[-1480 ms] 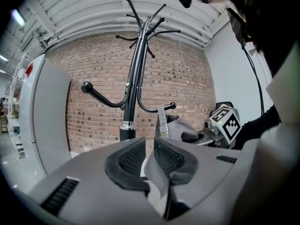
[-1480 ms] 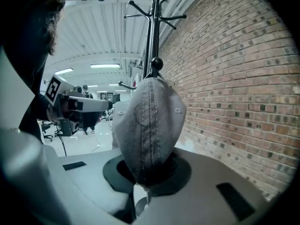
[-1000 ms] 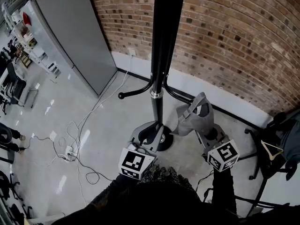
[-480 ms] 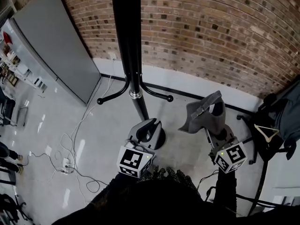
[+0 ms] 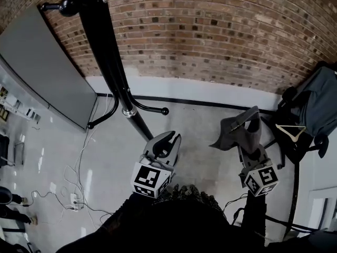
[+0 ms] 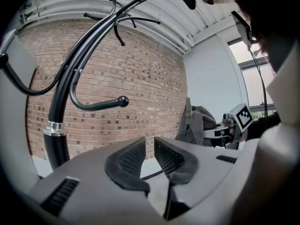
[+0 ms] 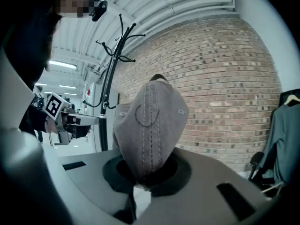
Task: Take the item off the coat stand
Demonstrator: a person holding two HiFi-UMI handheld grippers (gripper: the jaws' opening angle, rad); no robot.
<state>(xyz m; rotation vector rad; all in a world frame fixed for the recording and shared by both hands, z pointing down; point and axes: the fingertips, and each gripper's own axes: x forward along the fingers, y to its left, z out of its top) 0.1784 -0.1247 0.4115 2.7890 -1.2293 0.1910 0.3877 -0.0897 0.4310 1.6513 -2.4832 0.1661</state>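
The black coat stand rises at the upper left of the head view, its lower hooks bare. A grey cap hangs free of it to the right, with my right gripper shut on its fabric. In the right gripper view the cap stands up out of the jaws, and the stand is far off to the left. My left gripper is beside the stand's base and holds nothing. Its pads stand a narrow gap apart, and past them I see the cap.
A brick wall runs across the back. At the right edge stands a clothes rack with a dark jacket and a bare hanger. A grey cabinet stands at left, with cables and a power strip on the floor.
Both grippers have swung right, away from the coat stand, with the cap still in the right one. The stand now sits further left and the clothes rack has come closer.
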